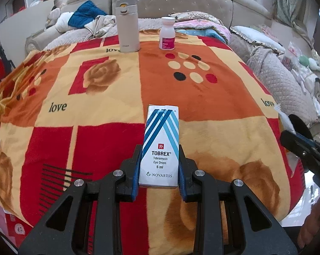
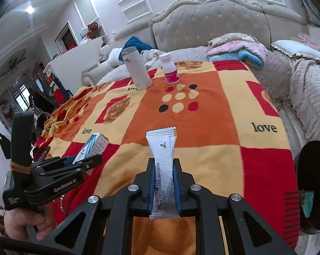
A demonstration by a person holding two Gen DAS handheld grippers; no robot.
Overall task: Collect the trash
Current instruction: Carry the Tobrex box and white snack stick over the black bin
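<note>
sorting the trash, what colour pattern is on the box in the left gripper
White with blue diagonal stripes on the box; clearest in the left wrist view.

The left gripper (image 1: 159, 165) is pointing steeply downward, its blue pads (image 1: 136, 174) pressing on both sides of a small eye-drop box (image 1: 161, 146). The right gripper (image 2: 163, 182) is tilting down less steeply, jaws nearly together and pinching a white sachet (image 2: 163, 165). A bare hand (image 2: 24, 223) is gripping the left gripper's handle from below.
</note>
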